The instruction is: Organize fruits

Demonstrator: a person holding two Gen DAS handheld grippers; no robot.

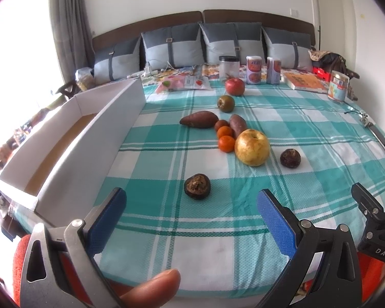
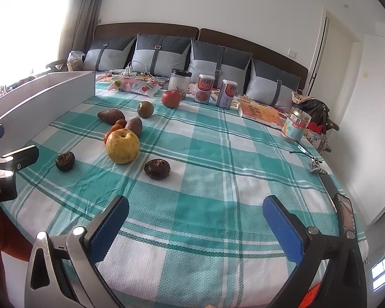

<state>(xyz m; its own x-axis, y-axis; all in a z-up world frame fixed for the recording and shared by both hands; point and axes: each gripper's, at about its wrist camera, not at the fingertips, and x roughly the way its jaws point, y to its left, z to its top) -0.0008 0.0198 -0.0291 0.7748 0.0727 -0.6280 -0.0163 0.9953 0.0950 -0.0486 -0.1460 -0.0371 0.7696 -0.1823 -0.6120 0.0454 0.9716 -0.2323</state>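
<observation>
Hovering wide open and empty, the left gripper (image 1: 191, 209) faced a dark shrivelled fruit (image 1: 197, 186) at twelve o'clock; picking had apparently not begun, and next likely meant closing on it, then the white box (image 1: 89, 138) at ten o'clock. The right gripper (image 2: 195, 214) gaped empty too.

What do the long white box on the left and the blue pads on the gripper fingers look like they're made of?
The long white box looks like matte cardboard: thin flat walls, brown inner floor. The blue pads look like textured rubber or foam, judging by their dull, finely grained faces.

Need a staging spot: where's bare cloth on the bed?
Free: the wide patch right of the yellow apple, between the dark fruit and the jar. Also cloth just ahead of both open grippers. Crowded: the cluster around the sweet potatoes.
</observation>
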